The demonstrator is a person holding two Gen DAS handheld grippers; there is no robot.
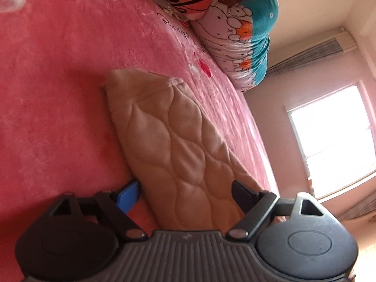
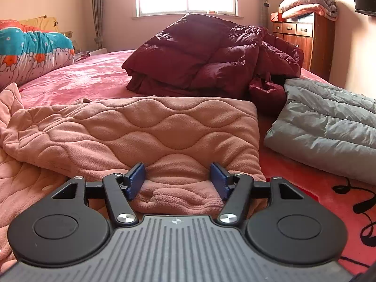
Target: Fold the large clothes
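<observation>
Peach quilted garment (image 2: 141, 129) bunched between right gripper (image 2: 178, 180) fingers, spread, not pinching; left gripper (image 1: 185, 196) straddles it, released.

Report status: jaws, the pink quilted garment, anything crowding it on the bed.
Left gripper open, jaws astride garment's edge. Right gripper open, hem bunched between jaws. Pink quilted garment part-folded. Maroon down jacket behind, grey jacket alongside.

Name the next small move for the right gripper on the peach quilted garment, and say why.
Probably close the right gripper on the near edge of the peach quilted garment. Its jaws stand open with the bunched hem lying between the blue pads, so it appears placed for a grip. The left gripper is open too, straddling the same garment's end.
</observation>
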